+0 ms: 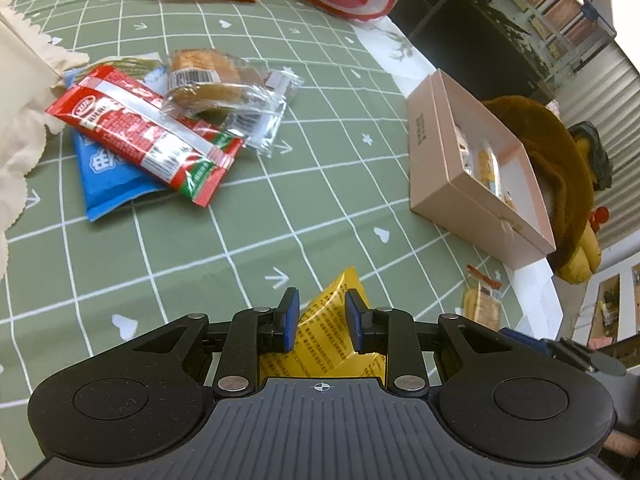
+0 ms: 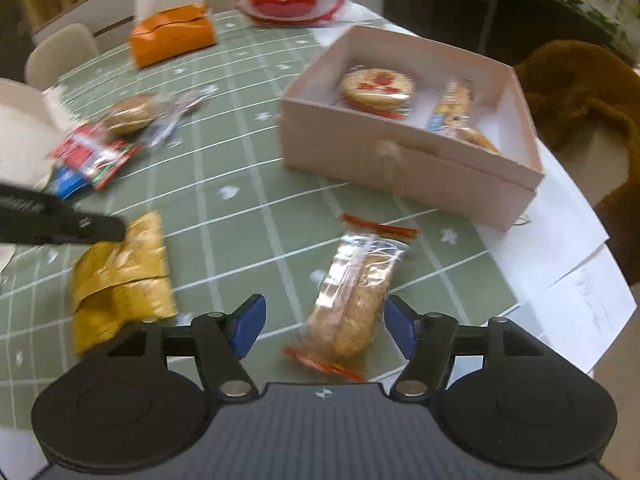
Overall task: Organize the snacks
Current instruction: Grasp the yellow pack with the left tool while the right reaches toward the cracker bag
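our left gripper (image 1: 322,318) straddles the yellow packet (image 1: 336,344) at the bottom centre of its frame, pads apart on either side, not pinching, apparently to take it by its crinkled edge. our right gripper (image 2: 325,326) hangs wide apart over the clear-wrapped biscuit pack (image 2: 354,300), low centre, red crimped ends showing. the pink box (image 2: 400,160), upper right, already holds wrapped snacks, so we judge both packs go there.
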### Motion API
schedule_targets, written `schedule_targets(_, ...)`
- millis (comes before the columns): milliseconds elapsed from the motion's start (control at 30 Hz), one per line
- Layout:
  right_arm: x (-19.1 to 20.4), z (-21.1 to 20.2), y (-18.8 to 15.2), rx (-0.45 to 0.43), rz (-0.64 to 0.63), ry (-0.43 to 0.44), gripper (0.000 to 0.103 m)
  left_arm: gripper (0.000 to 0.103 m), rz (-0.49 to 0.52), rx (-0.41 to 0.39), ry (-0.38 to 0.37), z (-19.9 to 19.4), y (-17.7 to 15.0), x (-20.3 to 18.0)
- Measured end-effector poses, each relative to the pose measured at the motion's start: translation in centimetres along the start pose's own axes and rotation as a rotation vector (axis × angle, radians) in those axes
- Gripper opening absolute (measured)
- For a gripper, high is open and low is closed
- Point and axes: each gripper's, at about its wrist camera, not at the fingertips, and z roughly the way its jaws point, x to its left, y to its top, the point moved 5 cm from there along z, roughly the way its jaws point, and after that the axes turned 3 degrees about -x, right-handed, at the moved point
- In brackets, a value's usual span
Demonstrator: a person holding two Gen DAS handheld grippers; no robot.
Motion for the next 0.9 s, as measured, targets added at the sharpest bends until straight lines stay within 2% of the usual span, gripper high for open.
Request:
schedule_targets(133, 2.6, -0.5, -1.0, 0.009, -0.046, 0.076, 0.067, 0.029, 0.000, 0.006, -0.012, 0.0, -0.6, -0.8)
schedule_targets(400, 5.1, 1.1, -1.5, 0.027, -0.074, 0.073, 0.067, 0.029, 0.011, 0.002, -0.011, -1.2, -1.2, -1.0)
schedule_targets(567, 5.4, 2.3, -0.3, -0.020, -0.102, 0.027, 0.071, 0.031, -0.009, -0.008, 0.001, -1.8, -1.3, -0.3)
schedule_targets(733, 5.2, 3.7, 1.8, -0.068, -0.138, -0.043, 0.071, 0.031, -0.029, -0.028, -0.037, -1.6, -0.7, -0.1)
schedule_targets(900, 3.8, 4.8, 3.2, -0.076, -0.128, -0.094, 0.071, 0.032, -0.018, -0.009, -0.060, -1.2, -0.6, -0.4)
